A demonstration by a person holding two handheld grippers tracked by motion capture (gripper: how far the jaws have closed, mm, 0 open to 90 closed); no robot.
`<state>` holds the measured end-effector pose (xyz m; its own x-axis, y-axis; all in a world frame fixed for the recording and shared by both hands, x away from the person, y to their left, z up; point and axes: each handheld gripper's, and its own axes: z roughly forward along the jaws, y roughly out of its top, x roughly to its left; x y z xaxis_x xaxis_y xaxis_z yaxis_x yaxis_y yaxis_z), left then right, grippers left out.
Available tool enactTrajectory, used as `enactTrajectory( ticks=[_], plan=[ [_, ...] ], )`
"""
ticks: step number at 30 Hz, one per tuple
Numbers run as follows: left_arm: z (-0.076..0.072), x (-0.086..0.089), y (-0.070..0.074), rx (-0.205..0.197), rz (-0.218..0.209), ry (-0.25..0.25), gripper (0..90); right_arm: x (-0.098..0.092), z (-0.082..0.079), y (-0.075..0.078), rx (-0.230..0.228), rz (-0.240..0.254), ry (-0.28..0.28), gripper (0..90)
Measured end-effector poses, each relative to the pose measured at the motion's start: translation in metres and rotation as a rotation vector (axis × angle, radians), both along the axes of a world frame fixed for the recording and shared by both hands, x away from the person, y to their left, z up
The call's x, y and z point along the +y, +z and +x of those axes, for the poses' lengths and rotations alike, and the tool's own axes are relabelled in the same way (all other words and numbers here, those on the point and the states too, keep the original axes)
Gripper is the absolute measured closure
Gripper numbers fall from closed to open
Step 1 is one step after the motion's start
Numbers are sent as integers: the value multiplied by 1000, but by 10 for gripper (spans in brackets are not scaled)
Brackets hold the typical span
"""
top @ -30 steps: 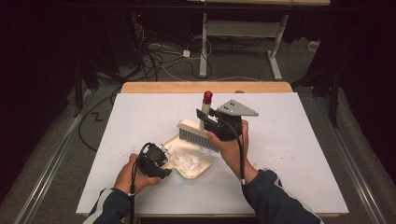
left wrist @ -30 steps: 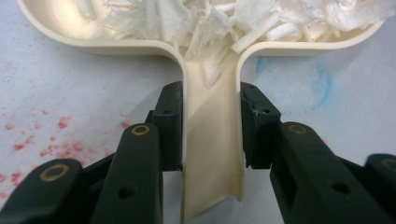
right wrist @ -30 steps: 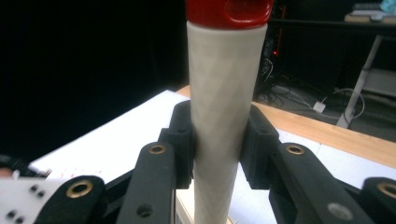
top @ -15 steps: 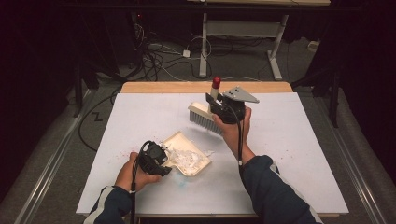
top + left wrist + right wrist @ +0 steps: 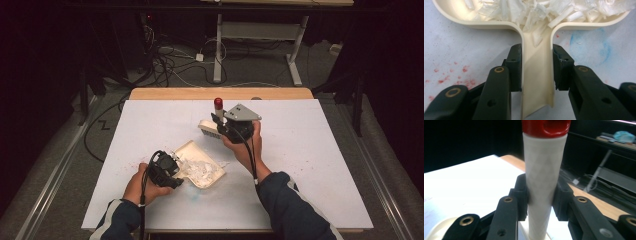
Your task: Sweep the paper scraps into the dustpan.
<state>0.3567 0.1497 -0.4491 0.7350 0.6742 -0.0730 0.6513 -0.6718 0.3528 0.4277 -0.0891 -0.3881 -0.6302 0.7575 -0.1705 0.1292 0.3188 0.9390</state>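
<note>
The dustpan (image 5: 200, 167), heaped with shreds, was pinched by its handle in the left gripper (image 5: 536, 67) mid-table; the brush (image 5: 543, 177) was clamped by the right gripper (image 5: 225, 127) toward the far edge, bare table (image 5: 320, 150) alongside.

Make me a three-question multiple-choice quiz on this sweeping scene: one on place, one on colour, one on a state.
1. Where do the white paper shreds lie?
A. in the dustpan
B. on the floor
C. on the brush bristles

2. What colour is the cap on the brush handle?
A. blue
B. red
C. green

3. How is the left gripper?
A. open above the table
B. shut on the dustpan handle
C. holding the brush

A: shreds fill the pan.
B: the cap is red.
B: its jaws clamp the handle.
</note>
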Motion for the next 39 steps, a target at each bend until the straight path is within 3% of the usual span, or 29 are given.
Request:
enactTrajectory(
  ticks=[7,14,18,28,31,36,39],
  plan=[
    [-1,0,0,-1,-3,12,627,-3,-28,-3,26,-2,61,698],
    [-1,-2,0,-4,8,15,626,0,-54,3,66,59,160,705],
    [-1,-1,0,-5,6,14,627,4,-59,9,72,100,189,706],
    [-2,-1,0,-9,9,11,626,-10,-57,33,48,201,167,706],
    [-2,-1,0,-8,12,10,626,-18,-58,37,45,192,142,706],
    [-3,-2,0,-7,19,8,627,-33,-63,38,18,101,79,706],
    [-3,-1,1,-3,21,5,627,-44,-68,36,25,66,74,706]
  ],
)
